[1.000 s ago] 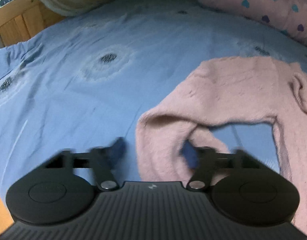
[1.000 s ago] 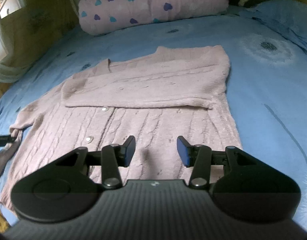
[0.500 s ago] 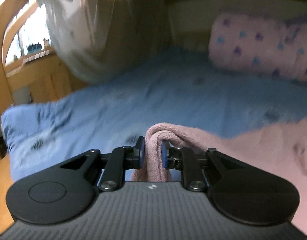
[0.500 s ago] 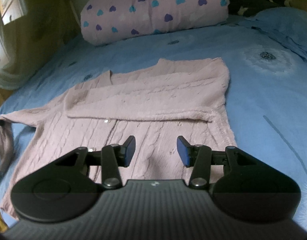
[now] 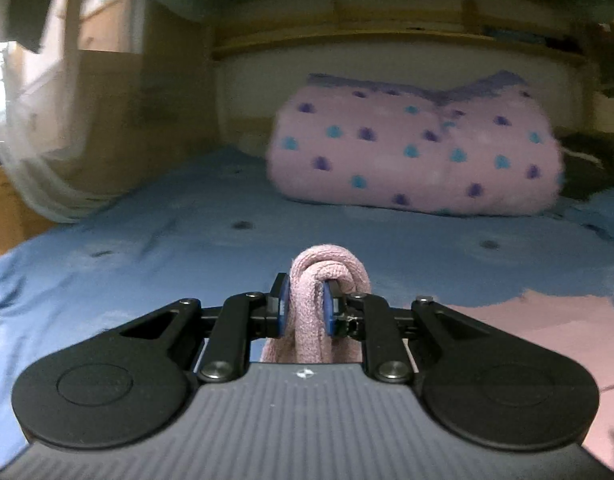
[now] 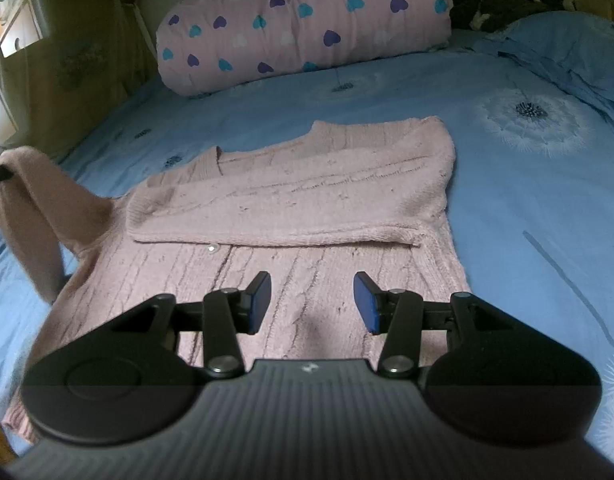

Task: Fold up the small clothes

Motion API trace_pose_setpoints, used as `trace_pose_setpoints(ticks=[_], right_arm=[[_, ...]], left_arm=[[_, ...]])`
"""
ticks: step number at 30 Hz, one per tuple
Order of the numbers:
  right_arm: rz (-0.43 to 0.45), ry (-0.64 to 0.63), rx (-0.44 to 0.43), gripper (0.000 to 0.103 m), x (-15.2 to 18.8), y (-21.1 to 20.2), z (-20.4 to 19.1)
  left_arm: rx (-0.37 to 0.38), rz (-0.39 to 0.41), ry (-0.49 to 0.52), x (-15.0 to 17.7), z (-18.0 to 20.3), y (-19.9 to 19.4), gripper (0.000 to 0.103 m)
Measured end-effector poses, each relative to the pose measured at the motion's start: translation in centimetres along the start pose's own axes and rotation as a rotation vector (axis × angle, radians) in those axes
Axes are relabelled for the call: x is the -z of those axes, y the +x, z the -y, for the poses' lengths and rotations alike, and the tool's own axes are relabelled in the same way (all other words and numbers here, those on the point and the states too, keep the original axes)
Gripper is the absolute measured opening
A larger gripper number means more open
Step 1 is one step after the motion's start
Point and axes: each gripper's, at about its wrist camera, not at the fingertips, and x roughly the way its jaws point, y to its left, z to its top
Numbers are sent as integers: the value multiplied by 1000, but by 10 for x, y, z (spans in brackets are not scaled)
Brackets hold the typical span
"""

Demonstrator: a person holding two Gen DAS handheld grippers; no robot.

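Blue bedsheet (image 6: 487,184) under pink cardigan (image 6: 307,188) — left claw (image 5: 305,308) clamps its sleeve (image 5: 319,312), right claw (image 6: 312,300) gapes.

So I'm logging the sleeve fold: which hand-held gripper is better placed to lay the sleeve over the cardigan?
Left. The left hand-held gripper already pinches the raised sleeve; the right hand-held gripper hovers open.

Dim daylight from left; fisheye bending; background blur.
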Motion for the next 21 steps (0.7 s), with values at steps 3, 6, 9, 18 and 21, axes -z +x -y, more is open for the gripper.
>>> trace_pose_setpoints(ticks=[3, 6, 9, 18, 21], right_arm=[[0, 0, 2, 48, 0, 0, 0], [-1, 2, 2, 48, -1, 0, 1], [-8, 1, 4, 48, -1, 0, 0], [-33, -6, 16, 48, 0, 5, -1], [-48, -17, 24, 48, 2, 8, -2]], left_arm=[[69, -31, 18, 10, 35, 9, 20], [128, -85, 46, 26, 62, 22, 20], [160, -146, 76, 46, 84, 32, 21], [107, -242, 189, 82, 96, 50, 82], [122, -267, 176, 76, 78, 45, 85]])
